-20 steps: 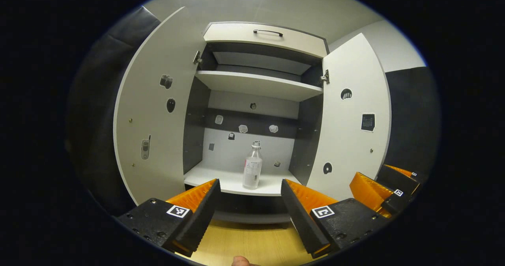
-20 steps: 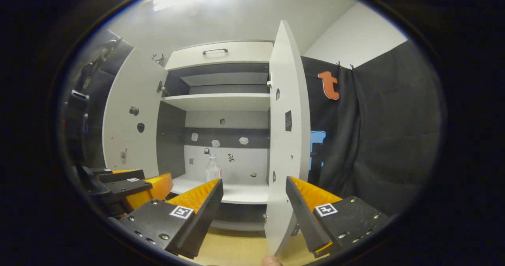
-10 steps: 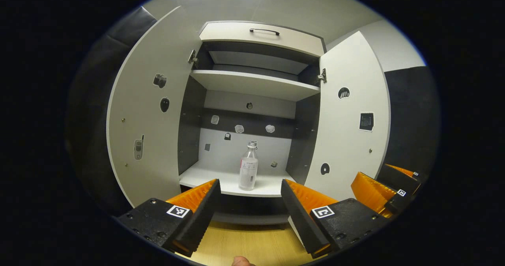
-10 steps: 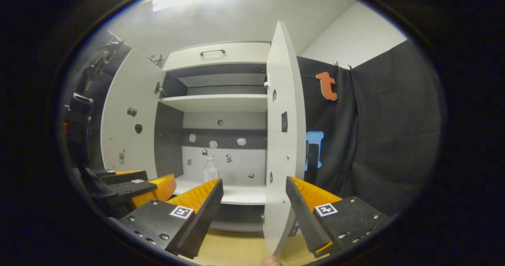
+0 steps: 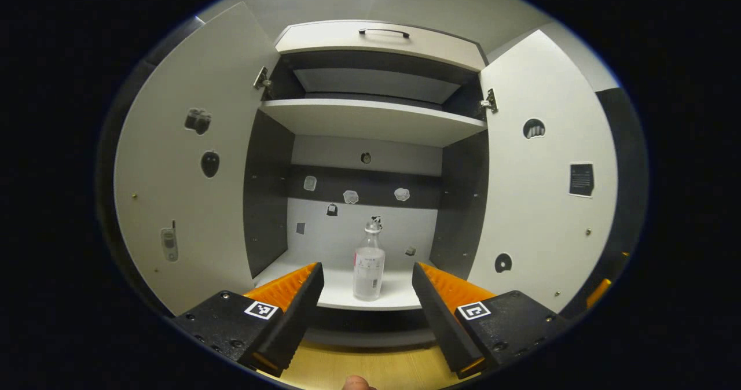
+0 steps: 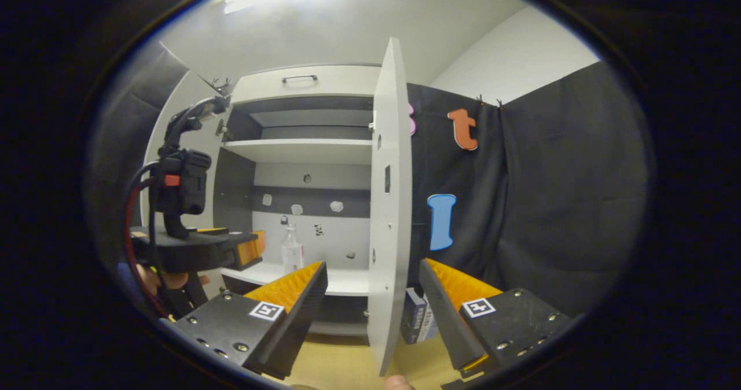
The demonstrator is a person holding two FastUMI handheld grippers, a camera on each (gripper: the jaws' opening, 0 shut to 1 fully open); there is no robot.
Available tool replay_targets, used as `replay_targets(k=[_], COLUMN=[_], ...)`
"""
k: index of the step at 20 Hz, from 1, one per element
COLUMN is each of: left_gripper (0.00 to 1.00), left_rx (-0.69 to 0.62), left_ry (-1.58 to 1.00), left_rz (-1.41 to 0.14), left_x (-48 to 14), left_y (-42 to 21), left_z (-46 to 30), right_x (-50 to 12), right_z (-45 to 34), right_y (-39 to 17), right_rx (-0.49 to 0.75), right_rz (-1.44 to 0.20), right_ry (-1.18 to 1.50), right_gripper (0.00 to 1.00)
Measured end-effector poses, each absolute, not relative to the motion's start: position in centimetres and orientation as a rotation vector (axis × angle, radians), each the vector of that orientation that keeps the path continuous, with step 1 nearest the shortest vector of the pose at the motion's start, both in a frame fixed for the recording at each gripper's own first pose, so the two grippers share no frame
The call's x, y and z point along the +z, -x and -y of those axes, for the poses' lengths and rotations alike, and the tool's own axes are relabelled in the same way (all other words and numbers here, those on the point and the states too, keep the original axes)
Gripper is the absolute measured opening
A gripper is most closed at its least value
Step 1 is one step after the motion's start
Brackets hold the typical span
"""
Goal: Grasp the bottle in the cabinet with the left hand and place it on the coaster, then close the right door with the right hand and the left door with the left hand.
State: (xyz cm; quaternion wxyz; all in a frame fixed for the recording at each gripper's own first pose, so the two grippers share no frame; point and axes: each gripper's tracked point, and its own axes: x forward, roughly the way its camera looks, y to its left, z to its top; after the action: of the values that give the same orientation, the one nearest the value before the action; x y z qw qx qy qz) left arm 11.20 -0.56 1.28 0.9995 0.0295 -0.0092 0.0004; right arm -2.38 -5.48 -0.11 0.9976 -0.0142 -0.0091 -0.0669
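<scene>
Facing the open cabinet (image 5: 376, 37), we hold the left gripper (image 5: 365, 289) in front of its lower shelf (image 5: 347, 283) with the jaws spread wide and nothing between them. The bottle (image 5: 369, 265) stands upright near the front edge of that shelf, framed between our fingers but farther in, not touched by either. Small stickers dot the back wall behind it, and an upper shelf (image 5: 370, 118) spans the cabinet overhead. The left door (image 5: 185, 205) and the right door (image 5: 544, 205) both swing outward on either side, each carrying a few stickers, so the way to the bottle is clear between them. A wooden tabletop (image 5: 359, 367) shows below the fingers.

From the right gripper view, our right gripper (image 6: 373, 297) also has its jaws wide apart, holding nothing. The edge of the right door (image 6: 389, 205) stands almost edge-on between its fingers, though we cannot tell whether either finger touches it. A small blue box (image 6: 415, 323) sits on the table just beyond that door. To the left, the left gripper (image 6: 243, 248) reaches toward the shelf, near the bottle (image 6: 292, 251).
</scene>
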Motion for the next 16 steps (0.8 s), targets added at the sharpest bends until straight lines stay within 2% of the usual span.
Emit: replay_targets(k=[3,8,9,10,16], left_gripper=[0.96,0.96,0.96,0.96,0.96], left_rx=[0.011,0.022,0.025,0.031,0.067], left_ry=[-0.074,-0.098,-0.107,-0.113,-0.106], left_rz=[0.003,-0.027,-0.032,-0.039,-0.092], left_x=[0.6,-1.0,-1.3,-1.5,-3.9], left_y=[-15.0,-21.1,-22.3,-23.3,-28.7], left_z=[0.7,1.0,1.0,1.0,0.5], right_x=[-0.1,-0.3,-0.3,-0.3,-1.3], right_z=[7.9,11.4,12.0,12.7,16.0], right_y=[2.9,2.7,2.5,2.3,1.4], right_rx=[-0.195,-0.293,-0.312,-0.33,-0.408], right_rz=[0.02,0.016,0.015,0.015,-0.005], right_ry=[0.041,0.076,0.081,0.086,0.104], right_gripper=[0.94,0.96,0.94,0.96,0.94])
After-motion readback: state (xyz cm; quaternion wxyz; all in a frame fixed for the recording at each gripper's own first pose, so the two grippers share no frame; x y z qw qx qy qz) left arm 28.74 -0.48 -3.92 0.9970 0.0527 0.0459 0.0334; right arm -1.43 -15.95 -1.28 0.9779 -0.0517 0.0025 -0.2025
